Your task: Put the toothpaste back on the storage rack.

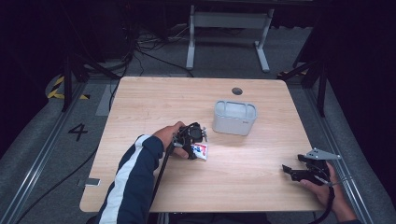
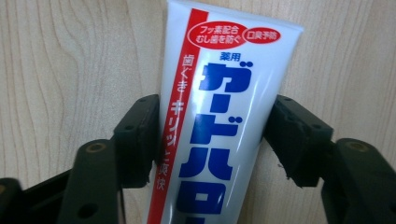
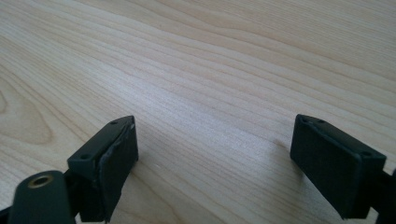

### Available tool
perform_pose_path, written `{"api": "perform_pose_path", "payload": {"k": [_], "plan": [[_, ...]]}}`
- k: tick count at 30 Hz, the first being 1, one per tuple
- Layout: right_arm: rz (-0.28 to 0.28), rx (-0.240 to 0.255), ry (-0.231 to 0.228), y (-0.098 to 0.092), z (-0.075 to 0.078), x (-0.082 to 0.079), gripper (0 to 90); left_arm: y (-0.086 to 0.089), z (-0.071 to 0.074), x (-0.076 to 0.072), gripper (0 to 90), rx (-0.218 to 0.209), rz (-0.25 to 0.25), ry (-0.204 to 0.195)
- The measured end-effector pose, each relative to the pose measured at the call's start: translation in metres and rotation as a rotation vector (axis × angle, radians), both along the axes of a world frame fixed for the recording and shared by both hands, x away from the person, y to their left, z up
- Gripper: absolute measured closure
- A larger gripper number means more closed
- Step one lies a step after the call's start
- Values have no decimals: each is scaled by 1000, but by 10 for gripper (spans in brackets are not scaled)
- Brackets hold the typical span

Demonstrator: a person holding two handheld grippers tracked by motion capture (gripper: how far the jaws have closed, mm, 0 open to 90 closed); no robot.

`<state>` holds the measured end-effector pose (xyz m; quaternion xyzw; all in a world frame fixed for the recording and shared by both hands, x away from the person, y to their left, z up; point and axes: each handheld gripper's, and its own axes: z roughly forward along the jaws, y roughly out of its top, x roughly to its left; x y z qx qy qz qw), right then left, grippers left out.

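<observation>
A white toothpaste tube (image 2: 219, 126) with a red stripe and blue Japanese lettering lies flat on the wooden table (image 1: 154, 102). In the high view the tube (image 1: 200, 150) sits near the table's middle, partly under my left gripper (image 1: 192, 140). My left gripper (image 2: 215, 135) points down at it, and both black pads touch the tube's long edges, so it is shut on the tube. My right gripper (image 1: 293, 171) rests low over the table's front right part. It (image 3: 215, 154) stands open, with bare wood between its pads.
A grey rectangular bin (image 1: 235, 117) stands just right of and behind the tube. A round cable hole (image 1: 237, 90) sits near the far edge. The right hand is close to the table's right front corner.
</observation>
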<state>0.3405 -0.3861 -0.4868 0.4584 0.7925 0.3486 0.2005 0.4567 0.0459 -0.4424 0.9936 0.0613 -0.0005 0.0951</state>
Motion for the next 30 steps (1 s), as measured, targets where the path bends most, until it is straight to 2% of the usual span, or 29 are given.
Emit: {"api": "perform_pose_path", "payload": {"k": [5,7,8,10,11,13,15,16,18,19,20,22,23,25,27,30], "plan": [[0,-1,-1,0,0,0,155,4,1,1,479,-19,19,-12],[0,-1,0,0,0,0,154,6,1,1,502,-40,25,-19],[-3,2,0,0,0,0,154,7,3,1,524,-35,31,-25],[-5,5,1,0,0,0,154,7,6,1,562,-33,46,-62],[-3,2,1,0,0,0,154,6,9,1,576,-8,55,-72],[-5,4,1,0,0,0,153,7,11,1,597,-22,81,-98],[-5,4,1,0,0,0,153,10,15,2,610,-37,103,-97],[-5,4,1,0,0,0,153,12,16,1,617,-59,118,-102],[-5,4,1,0,0,0,153,14,18,1,622,-70,130,-109],[-5,4,1,0,0,0,153,20,22,2,629,-112,157,-116],[-5,4,1,0,0,0,153,20,22,2,631,-112,157,-116],[-5,4,1,0,0,0,153,29,26,1,634,-178,187,-123],[-5,4,1,0,0,0,154,31,28,0,636,-195,203,-122],[-5,5,1,0,0,0,154,35,33,-1,639,-204,214,-139],[-5,4,2,0,0,0,154,38,36,-1,641,-240,234,-141],[-2,4,2,0,0,0,154,43,43,-1,645,-269,235,-165]]}}
